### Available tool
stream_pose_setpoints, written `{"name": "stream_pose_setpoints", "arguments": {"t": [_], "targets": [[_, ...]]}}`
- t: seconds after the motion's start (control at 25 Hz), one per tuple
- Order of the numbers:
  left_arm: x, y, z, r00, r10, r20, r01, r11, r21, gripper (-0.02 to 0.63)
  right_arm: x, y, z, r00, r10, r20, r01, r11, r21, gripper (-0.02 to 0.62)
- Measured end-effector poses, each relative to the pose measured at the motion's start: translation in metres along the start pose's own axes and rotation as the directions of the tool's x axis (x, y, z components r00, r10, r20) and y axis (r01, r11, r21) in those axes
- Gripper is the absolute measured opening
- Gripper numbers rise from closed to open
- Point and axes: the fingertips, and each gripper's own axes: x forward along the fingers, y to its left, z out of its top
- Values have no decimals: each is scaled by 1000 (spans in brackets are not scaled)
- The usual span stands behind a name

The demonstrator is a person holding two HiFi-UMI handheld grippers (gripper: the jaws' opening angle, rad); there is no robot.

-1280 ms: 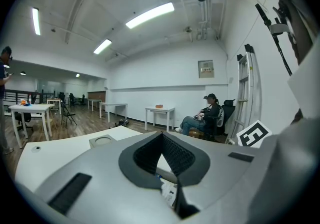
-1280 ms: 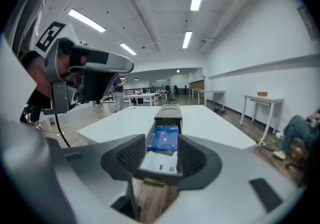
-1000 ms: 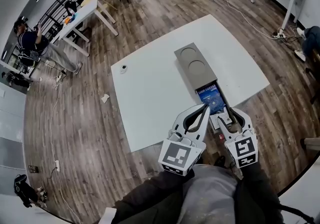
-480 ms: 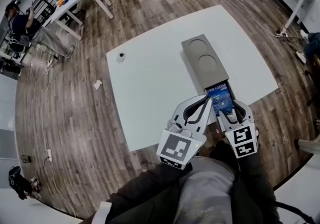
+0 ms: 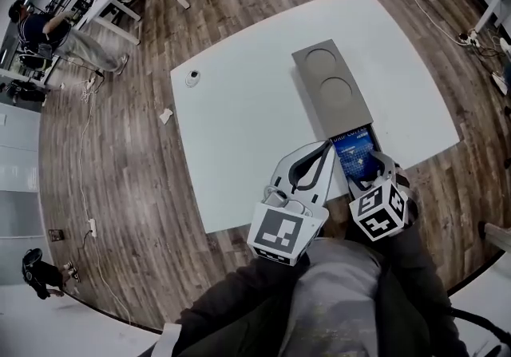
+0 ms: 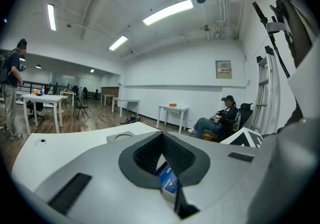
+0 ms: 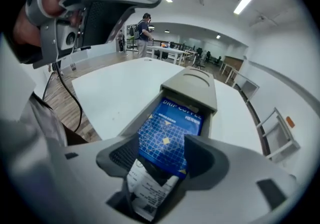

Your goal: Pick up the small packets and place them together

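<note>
Lower than a second ago, both grippers crowd the near end of the one grey tray (image 5: 313, 76). Our left gripper (image 5: 326, 148) is closed, empty. Our right gripper (image 7: 162, 152) stands parted astride the one blue packet (image 7: 170, 130) lying there over one white slip (image 7: 147, 193). It looks light, crinkly and likely slippery, so we pinch its side edges.

One closed, one parted
Left hand-held gripper (image 5: 326, 146): jaws meeting at the tips; right hand-held gripper (image 5: 373, 169), just beside, pitched down, jaws apart.
</note>
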Motion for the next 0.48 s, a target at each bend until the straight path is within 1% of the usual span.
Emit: {"name": "stream_pose_setpoints", "arguments": {"t": [0.16, 0.28, 0.4, 0.44, 0.48], "targets": [[12, 1, -3, 1000, -6, 1, 6, 1000, -13, 3, 9, 0, -7, 995, 21, -96, -26, 999, -47, 275], [15, 4, -6, 1000, -18, -5, 17, 999, -33, 3, 10, 2, -10, 989, 39, -145, -49, 996, -69, 273], [17, 9, -9, 1000, -28, -8, 28, 998, -51, 3, 10, -1, -12, 984, 45, -175, -62, 993, -95, 218], [17, 11, -10, 999, -31, -7, 31, 998, -54, 3, 10, -4, -12, 983, 33, -179, -53, 993, -110, 143], [16, 12, -11, 999, -34, -7, 34, 998, -57, 3, 11, -6, -13, 983, 21, -181, -44, 992, -121, 113]]}}
